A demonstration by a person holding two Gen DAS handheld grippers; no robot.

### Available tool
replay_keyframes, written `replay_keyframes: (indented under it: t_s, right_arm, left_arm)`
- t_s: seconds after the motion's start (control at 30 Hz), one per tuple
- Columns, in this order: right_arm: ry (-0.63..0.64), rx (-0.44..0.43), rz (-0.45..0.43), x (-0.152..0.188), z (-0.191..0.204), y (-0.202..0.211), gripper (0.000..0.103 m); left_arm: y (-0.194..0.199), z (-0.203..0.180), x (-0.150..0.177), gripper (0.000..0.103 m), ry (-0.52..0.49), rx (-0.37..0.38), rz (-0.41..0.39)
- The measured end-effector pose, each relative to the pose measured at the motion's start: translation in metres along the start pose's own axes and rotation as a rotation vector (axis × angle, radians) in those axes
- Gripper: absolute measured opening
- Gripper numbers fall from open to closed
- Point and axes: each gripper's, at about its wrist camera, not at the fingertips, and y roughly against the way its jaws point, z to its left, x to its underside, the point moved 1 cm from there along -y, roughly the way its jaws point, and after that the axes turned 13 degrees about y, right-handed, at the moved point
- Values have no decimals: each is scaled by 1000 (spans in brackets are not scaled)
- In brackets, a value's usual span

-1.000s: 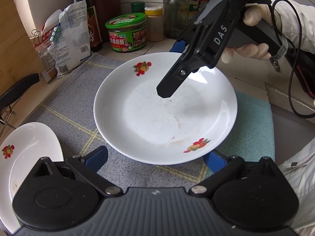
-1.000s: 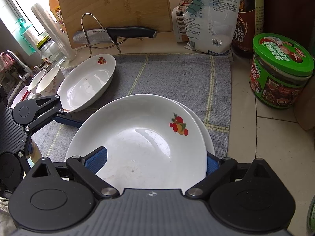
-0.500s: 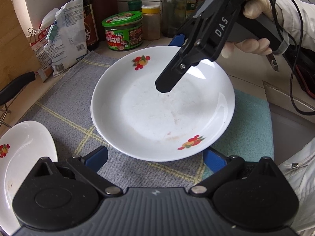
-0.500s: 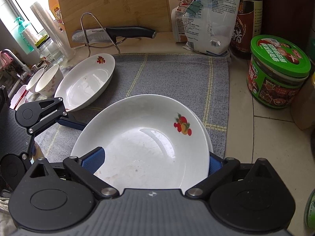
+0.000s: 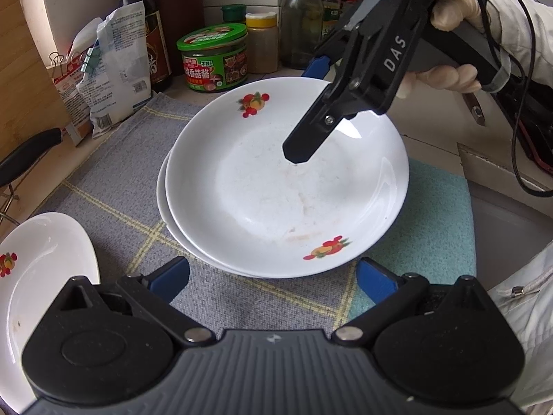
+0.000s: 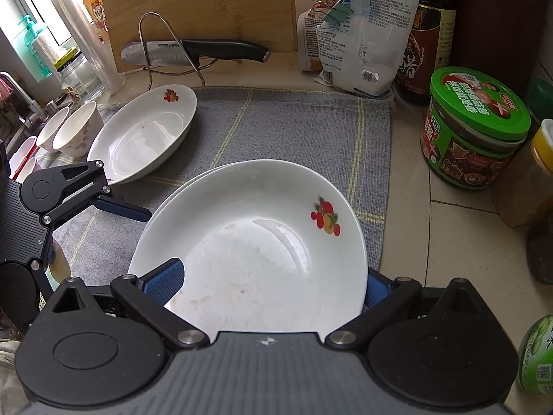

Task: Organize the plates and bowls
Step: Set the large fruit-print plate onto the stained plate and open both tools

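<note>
At the nine o'clock edge of the grey checked dish mat (image 6: 283, 128), a lone fruit-print plate (image 6: 145, 138) lies tilted on the mat's border, with small white bowls (image 6: 74, 131) just beyond it. The left gripper (image 5: 273, 276) hangs with its jaws spread and nothing between them, its blue pads just short of the six o'clock rim of the stack. At the mat's centre the top plate (image 5: 287, 186) sits nested on a lower plate (image 5: 164, 186), whose rim peeks out at nine o'clock, so the stack is slightly off-centre. The right gripper (image 6: 273, 283) straddles the top plate's near rim with jaws fully spread, one pad above the plate and one outside it; neither seems to press. These look like glazed ceramic: stiff, fairly heavy, slick and chip-prone. Probably the best hold is a firm pinch across the raised rim, lifting level so the plate neither slips nor knocks its neighbour. At three o'clock stands a green-lidded jar (image 6: 477, 128).
</note>
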Motion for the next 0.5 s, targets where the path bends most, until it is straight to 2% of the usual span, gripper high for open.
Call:
replay_keyframes:
  t_s: [0.13, 0.23, 0.3, 0.5]
  right_arm:
    - [7, 23, 28, -2, 3, 0, 103]
    - [23, 91, 77, -3, 3, -3, 103]
    - [27, 64, 59, -2, 3, -1, 103]
    - [29, 80, 22, -6, 12, 4, 103]
  left_arm:
    - [3, -3, 2, 102, 3, 1, -8]
    - [4, -5, 3, 102, 2, 5, -14]
    - [4, -6, 4, 102, 3, 8, -17]
    - [9, -7, 4, 102, 15, -7, -51]
